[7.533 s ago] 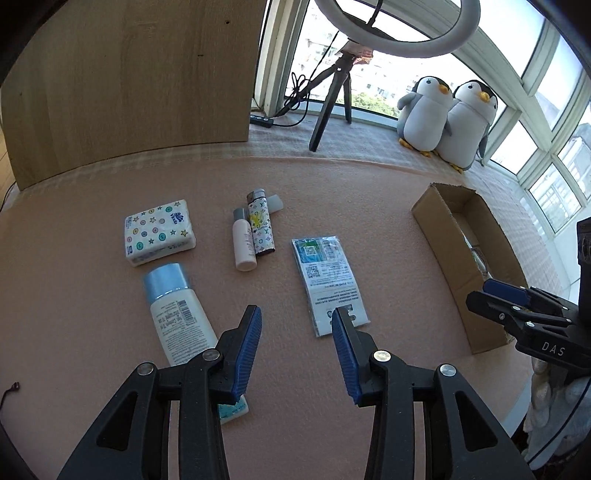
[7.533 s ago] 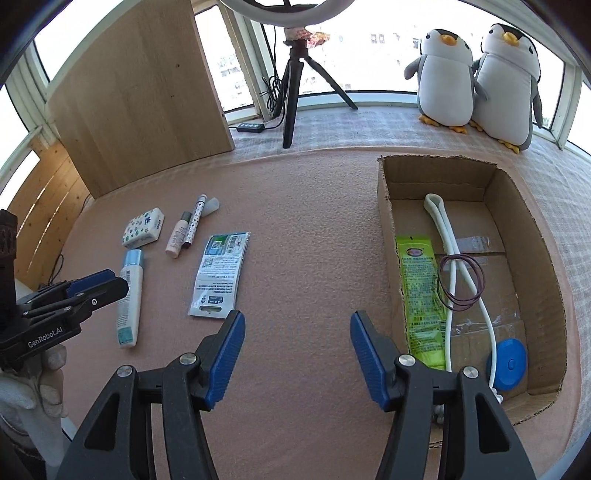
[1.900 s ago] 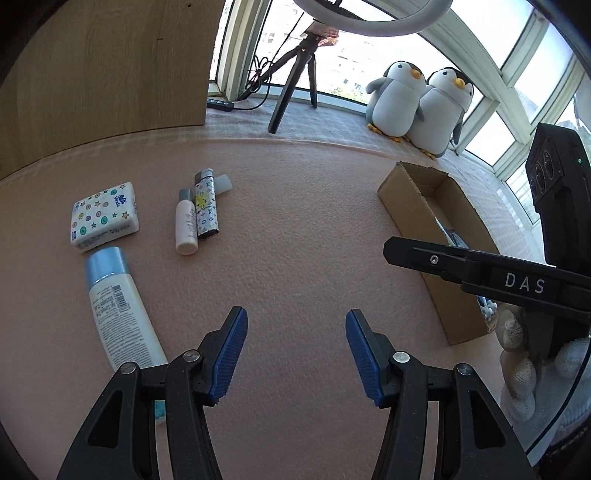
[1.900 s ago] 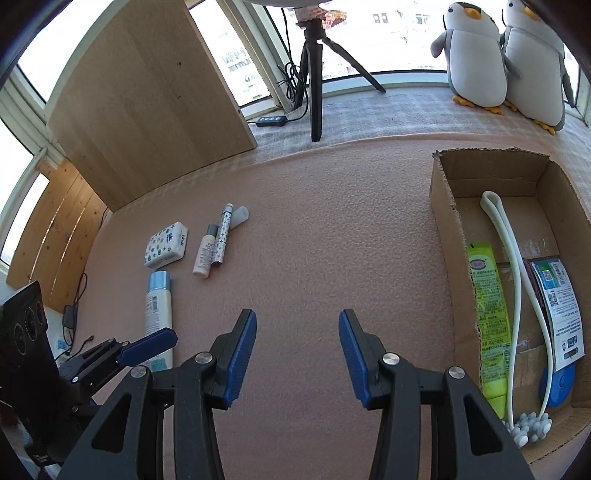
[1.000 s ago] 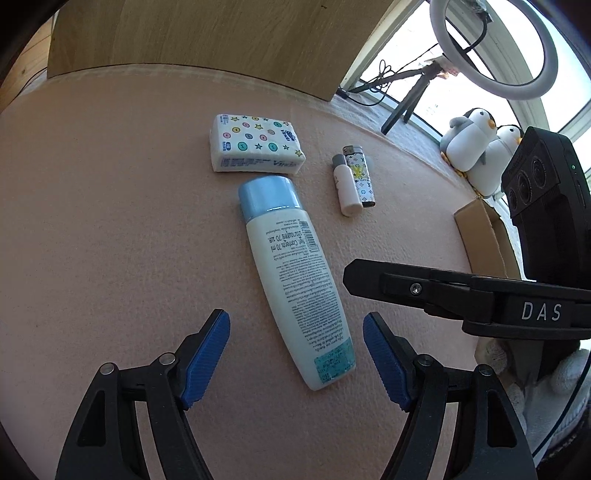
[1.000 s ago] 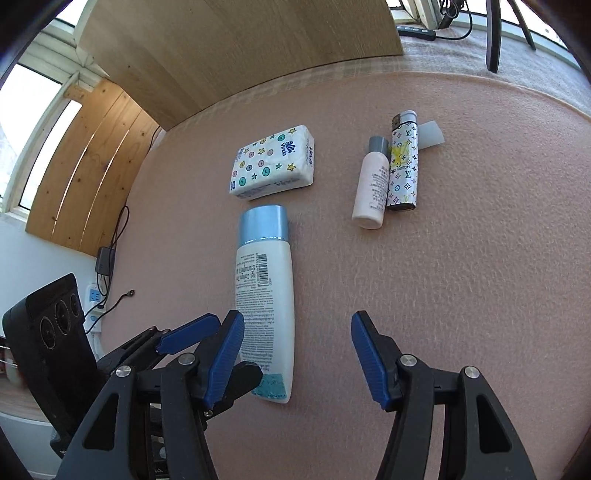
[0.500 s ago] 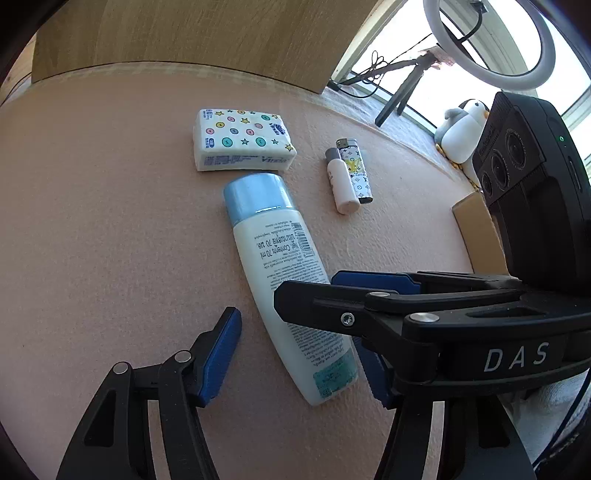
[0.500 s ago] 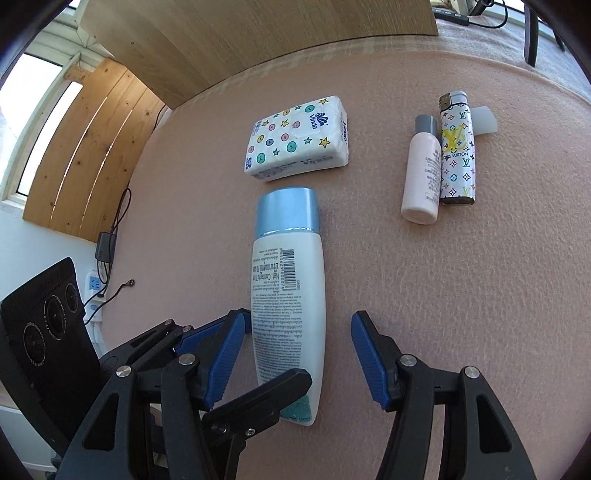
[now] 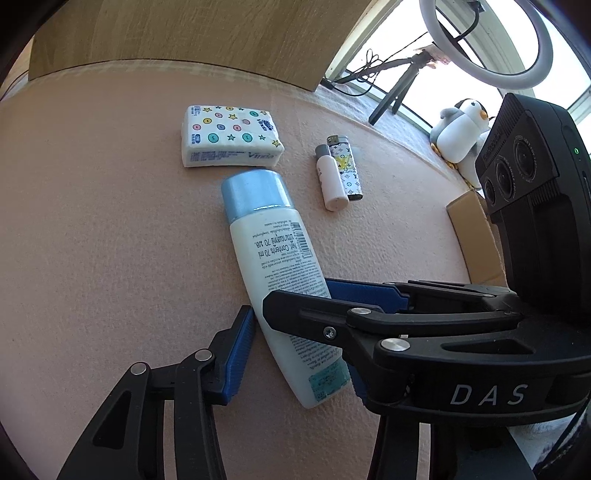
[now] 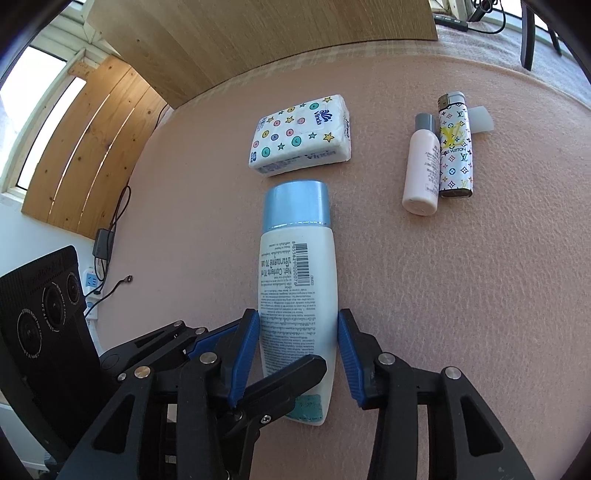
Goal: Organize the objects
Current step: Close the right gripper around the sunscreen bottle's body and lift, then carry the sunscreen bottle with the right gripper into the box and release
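Observation:
A white bottle with a blue cap (image 9: 266, 236) (image 10: 297, 258) lies flat on the pink felt table. My right gripper (image 10: 298, 317) is shut on its lower half, and both blue pads press the sides. In the left wrist view the right gripper (image 9: 297, 293) reaches in from the right, across the bottle. My left gripper (image 9: 295, 325) is open and straddles the bottle's bottom end at an angle. A gap shows along its left pad, and its right finger is mostly hidden behind the right gripper. One left finger (image 10: 291, 373) crosses above the bottle's base.
A patterned tissue pack (image 10: 301, 134) lies just beyond the cap. A small pink bottle (image 10: 423, 173), a printed lighter (image 10: 454, 147) and a clear cap (image 10: 482, 118) lie to the right. The cardboard box (image 9: 472, 229) stands far right. A wooden board (image 9: 184, 33) backs the table.
Both grippers moved down and forward onto the bottle. The right jaws narrowed until the pads met its sides. The left jaws also narrowed. The bottle has not moved.

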Demonstrator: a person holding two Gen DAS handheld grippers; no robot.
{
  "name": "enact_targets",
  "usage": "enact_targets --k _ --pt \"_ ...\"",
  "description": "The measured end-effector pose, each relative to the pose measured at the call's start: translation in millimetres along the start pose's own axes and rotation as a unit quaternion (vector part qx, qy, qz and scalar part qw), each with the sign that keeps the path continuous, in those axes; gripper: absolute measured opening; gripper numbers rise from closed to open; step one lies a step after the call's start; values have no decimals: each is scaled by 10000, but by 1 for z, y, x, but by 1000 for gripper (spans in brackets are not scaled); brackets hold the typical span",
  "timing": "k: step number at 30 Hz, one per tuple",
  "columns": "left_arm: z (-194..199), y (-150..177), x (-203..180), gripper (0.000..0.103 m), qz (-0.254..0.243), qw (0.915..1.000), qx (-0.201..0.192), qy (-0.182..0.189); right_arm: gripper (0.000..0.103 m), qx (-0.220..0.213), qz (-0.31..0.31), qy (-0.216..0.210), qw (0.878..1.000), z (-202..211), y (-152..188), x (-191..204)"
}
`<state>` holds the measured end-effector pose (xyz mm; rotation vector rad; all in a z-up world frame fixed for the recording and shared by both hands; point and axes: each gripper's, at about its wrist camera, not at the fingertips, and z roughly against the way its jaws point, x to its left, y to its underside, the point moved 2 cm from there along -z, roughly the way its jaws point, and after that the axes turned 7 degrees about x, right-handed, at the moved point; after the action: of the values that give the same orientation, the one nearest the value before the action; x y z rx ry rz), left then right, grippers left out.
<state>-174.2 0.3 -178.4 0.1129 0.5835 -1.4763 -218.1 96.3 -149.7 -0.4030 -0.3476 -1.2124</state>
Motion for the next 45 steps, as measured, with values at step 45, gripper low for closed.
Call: enact_targets --k 45 --pt "-76 -23 -366 50 -2155 9739 -39 711 40 -1867 -1309 1014 9684 247 88 -229"
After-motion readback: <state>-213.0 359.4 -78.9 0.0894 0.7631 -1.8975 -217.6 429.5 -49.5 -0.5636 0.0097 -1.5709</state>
